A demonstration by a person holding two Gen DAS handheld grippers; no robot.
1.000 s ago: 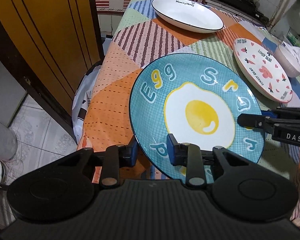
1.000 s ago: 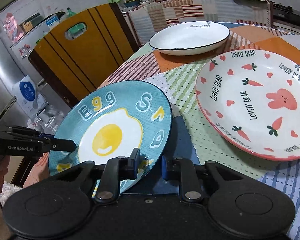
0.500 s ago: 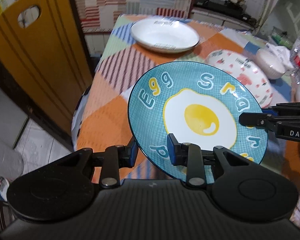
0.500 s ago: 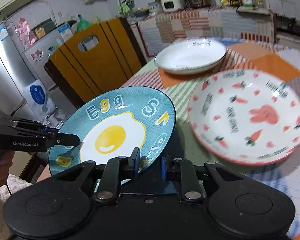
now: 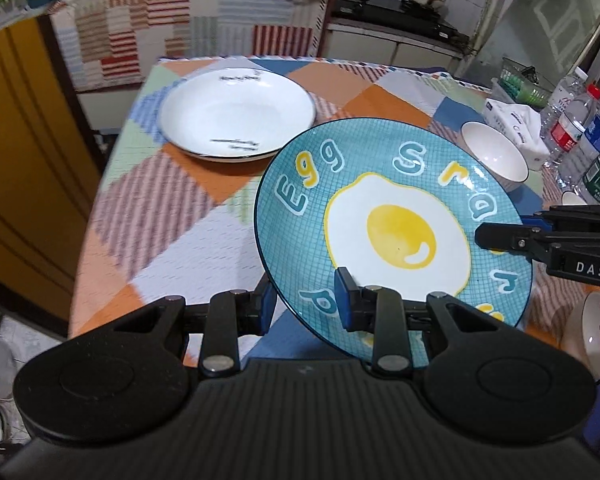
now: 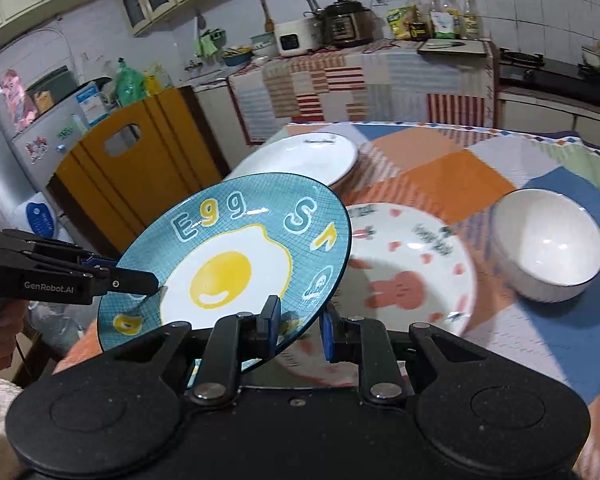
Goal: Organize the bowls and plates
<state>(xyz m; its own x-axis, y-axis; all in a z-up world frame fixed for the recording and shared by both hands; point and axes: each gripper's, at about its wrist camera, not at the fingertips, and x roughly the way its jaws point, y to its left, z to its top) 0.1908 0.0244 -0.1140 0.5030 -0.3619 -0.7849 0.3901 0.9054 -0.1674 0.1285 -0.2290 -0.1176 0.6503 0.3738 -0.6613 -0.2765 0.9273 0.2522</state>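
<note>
Glazed ceramic, the egg plate [image 5: 396, 236] is stiff, slippery and breakable; it looks fairly heavy for a rim hold, so two opposite edges are the sensible places to take it, and that is how it is held; the left tool [image 5: 305, 305] is narrowed onto the near rim in its own view, one pad above the plate and one beneath; the right tool [image 6: 300, 330] pinches the opposite rim the same way; I judge a slip at either edge would tip the plate, since only the thin lip sits between the pads.

The plate hangs tilted in the air above the tabletop [image 5: 172, 216], clear of the cloth; below and beyond it in the right view lie the rabbit plate [image 6: 416, 268] and a white bowl [image 6: 548, 244]; a white plate [image 5: 236, 114] rests further back.

Writing: "Egg" runs along the blue plate's rim, followed by further letters that I cannot make into a sure word; the right tool's body reads "DAS" in the left view; the left tool's body reads "GenRobot.AI" in the right view; the lettering on the white plate and the rabbit plate is too blurred to read.
</note>
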